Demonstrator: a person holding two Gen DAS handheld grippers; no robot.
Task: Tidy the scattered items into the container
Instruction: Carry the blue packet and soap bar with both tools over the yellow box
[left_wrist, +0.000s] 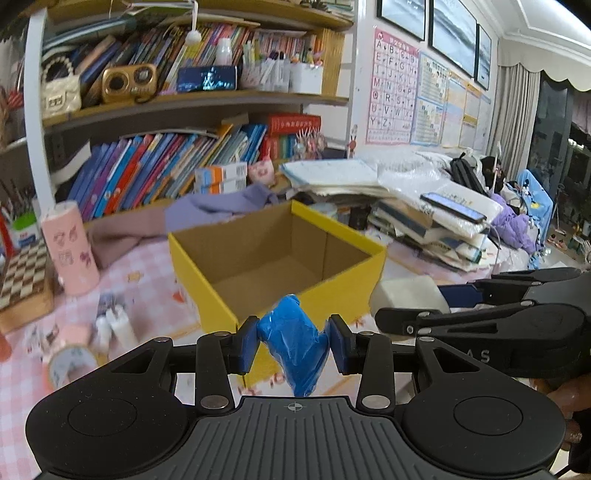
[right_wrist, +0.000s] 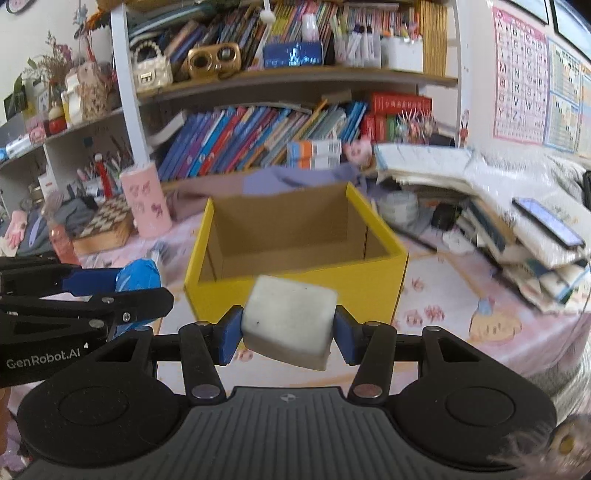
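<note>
Left wrist view: left gripper (left_wrist: 292, 343) clamps a crumpled blue wrapped lump (left_wrist: 293, 341), held just near of the yellow box (left_wrist: 347, 291). It looks soft, light, slick-skinned; mid-body pinch is right. Right gripper (right_wrist: 289, 326) grips a white block (right_wrist: 290, 321) across its flat sides, near the box's front wall. Block seems light, spongy, scuffed; likely squashes if squeezed harder. Box interior looks empty.

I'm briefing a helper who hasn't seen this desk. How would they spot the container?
Look below the crowded bookshelf, on the pink checked tablecloth. The yellow box stands there, open-topped, plain brown cardboard inside, nothing in it. Nothing else nearby is bright yellow.
</note>
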